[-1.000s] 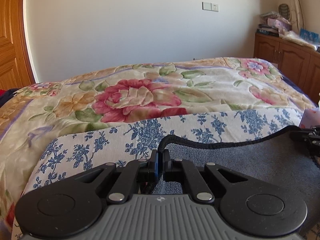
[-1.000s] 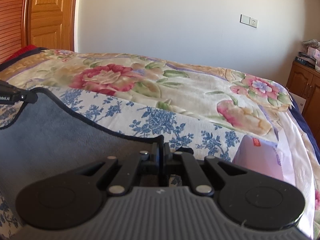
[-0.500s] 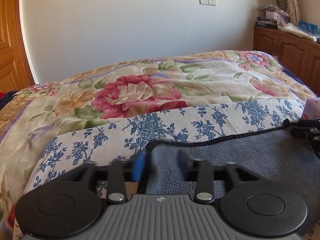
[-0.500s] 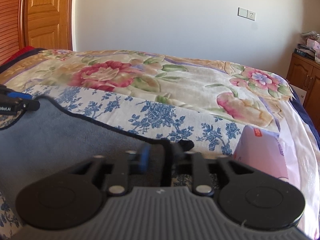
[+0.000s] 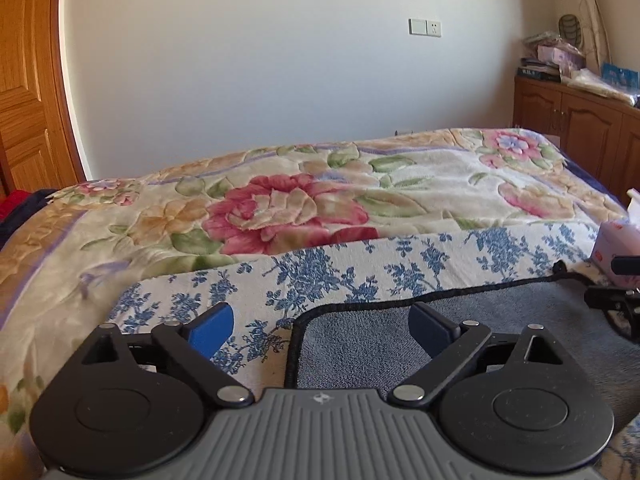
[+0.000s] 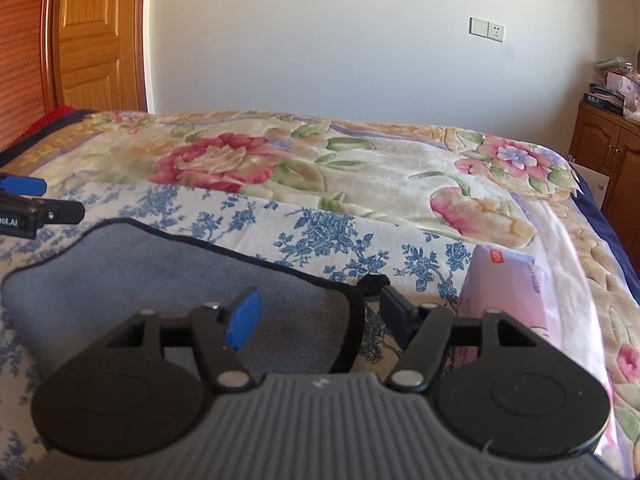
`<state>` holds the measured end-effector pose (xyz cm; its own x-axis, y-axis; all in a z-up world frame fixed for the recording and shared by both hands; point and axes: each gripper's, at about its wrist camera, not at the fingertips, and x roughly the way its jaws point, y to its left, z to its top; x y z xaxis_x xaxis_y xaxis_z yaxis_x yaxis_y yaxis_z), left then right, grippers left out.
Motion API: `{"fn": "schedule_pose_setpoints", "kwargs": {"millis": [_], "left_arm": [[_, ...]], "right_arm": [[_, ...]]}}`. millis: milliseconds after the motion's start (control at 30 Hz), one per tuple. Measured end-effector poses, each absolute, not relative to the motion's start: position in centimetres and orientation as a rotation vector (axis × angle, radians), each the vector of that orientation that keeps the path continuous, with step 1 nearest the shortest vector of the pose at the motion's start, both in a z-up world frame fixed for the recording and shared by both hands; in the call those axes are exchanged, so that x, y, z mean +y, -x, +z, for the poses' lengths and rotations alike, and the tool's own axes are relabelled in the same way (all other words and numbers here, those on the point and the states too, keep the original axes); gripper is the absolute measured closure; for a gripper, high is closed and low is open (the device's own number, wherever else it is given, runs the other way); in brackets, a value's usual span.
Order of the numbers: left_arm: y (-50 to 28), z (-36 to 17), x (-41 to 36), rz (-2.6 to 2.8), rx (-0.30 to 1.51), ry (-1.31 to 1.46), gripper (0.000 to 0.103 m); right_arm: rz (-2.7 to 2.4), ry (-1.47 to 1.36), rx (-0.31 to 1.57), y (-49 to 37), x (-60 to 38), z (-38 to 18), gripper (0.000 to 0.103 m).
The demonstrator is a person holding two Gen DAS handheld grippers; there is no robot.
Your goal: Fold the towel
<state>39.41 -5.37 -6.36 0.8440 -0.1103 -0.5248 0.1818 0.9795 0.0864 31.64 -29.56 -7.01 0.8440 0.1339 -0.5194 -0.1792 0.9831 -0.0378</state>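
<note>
The grey terry towel with a black bound edge (image 5: 460,344) lay flat on the blue-and-white floral sheet (image 5: 328,276) at the near end of the bed, in front of the thick cream blanket patterned with large red and pink flowers (image 5: 288,204).

The left hand-held gripper (image 5: 322,326) stood with its jaws spread wide and nothing between them. Its blue pad (image 5: 210,326) was over the floral sheet, its dark one over the towel, and the towel's rounded left corner sat in the gap between them.

The right hand-held gripper (image 6: 320,316) was likewise spread wide and empty. Its blue pad (image 6: 245,318) was over the grey cloth, the dark one over the sheet, and the towel's right corner, with a small black loop (image 6: 373,282) at its edge, lay between the jaws.

Each view caught the other tool at the frame's edge: the right one at the far right of the left view (image 5: 616,300), the left one at the far left of the right view (image 6: 28,206).

A pale pink tissue pack (image 6: 506,292) rested on the bed just beside the towel's right corner. Behind the bed were a plain white wall with a switch and socket plate (image 5: 425,27), a wooden door (image 6: 88,36), and a wooden cabinet (image 5: 580,132) with clutter on top.
</note>
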Motion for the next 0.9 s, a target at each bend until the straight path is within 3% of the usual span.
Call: {"fn": "schedule_pose_setpoints", "kwargs": {"millis": [133,467,600,900], "left_arm": [[-38.0,-4.7,-5.3,-0.154,0.528,-0.136,0.001],[-34.5,-0.2,-5.4,-0.153,0.488,-0.151,0.000],[-33.0,2.1,-5.5,-0.156,0.461,-0.154,0.000],[-29.4,6.2,-5.5,-0.153,0.407,-0.141,0.000]], "right_arm": [[0.156,0.070,0.531,-30.4,-29.5,-5.9,0.016],[0.143,0.055,0.488,-26.8,-29.3,-2.1,0.013],[0.145,0.060,0.457,-25.3,-29.2,-0.3,0.003],[0.158,0.041,0.402,-22.5,-28.7,3.0,0.000]]}}
